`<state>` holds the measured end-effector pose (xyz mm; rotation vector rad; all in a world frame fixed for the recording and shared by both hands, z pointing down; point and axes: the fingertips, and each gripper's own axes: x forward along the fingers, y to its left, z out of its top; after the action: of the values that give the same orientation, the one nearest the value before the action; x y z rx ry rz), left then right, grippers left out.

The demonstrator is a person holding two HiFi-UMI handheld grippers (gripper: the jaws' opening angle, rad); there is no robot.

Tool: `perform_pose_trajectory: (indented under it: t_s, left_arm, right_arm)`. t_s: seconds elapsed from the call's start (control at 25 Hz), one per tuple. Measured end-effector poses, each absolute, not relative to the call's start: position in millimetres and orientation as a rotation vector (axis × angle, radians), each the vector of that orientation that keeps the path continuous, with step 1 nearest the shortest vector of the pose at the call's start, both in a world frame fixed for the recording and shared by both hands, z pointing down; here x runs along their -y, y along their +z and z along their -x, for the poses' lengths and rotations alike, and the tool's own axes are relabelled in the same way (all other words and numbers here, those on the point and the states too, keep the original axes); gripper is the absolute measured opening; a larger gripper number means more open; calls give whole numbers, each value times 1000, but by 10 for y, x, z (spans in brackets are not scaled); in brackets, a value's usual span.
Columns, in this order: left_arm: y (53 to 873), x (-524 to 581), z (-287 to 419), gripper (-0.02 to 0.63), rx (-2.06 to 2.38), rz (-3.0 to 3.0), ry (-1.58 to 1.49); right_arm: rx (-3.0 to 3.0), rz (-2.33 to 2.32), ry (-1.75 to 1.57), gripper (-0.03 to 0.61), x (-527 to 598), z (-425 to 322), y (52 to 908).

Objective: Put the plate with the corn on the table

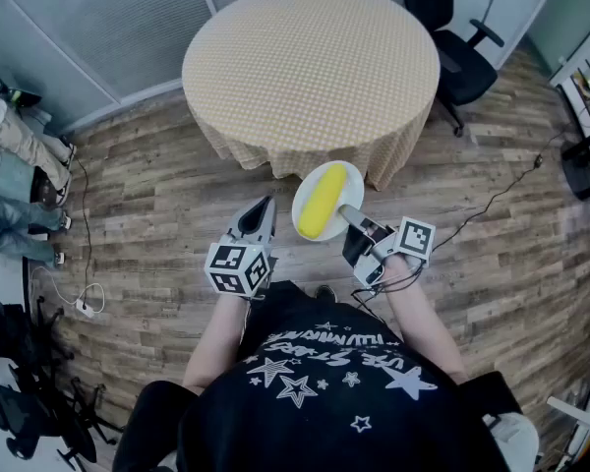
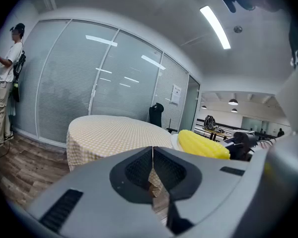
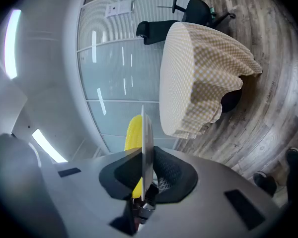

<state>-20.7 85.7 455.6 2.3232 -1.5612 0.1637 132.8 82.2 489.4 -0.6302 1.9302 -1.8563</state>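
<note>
Over wood floor (image 1: 157, 195), right hand-held gripper (image 3: 144, 160) pinches plate (image 1: 356, 187) rim.

A small round white plate (image 1: 350, 179) hangs in the air just below the centre of the head view, near the closest edge of the tabletop (image 1: 310, 62) but not on it. A yellow corn cob (image 1: 321, 203) lies lengthwise across the plate and covers most of it. The right tongs (image 1: 347, 214) pinch the plate's lower right rim. The round tabletop, under a tan checked cloth, fills the upper centre.
</note>
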Motion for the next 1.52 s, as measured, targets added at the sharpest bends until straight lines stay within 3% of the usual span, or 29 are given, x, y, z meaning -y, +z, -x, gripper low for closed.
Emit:
perform_pose_trajectory:
  t_s: [1.52]
  left_arm:
    - [4472,-1943,1011,12,1475,-2449,187]
  right_arm:
    - [-1872,862,-1819,52,-1798,-659,4844]
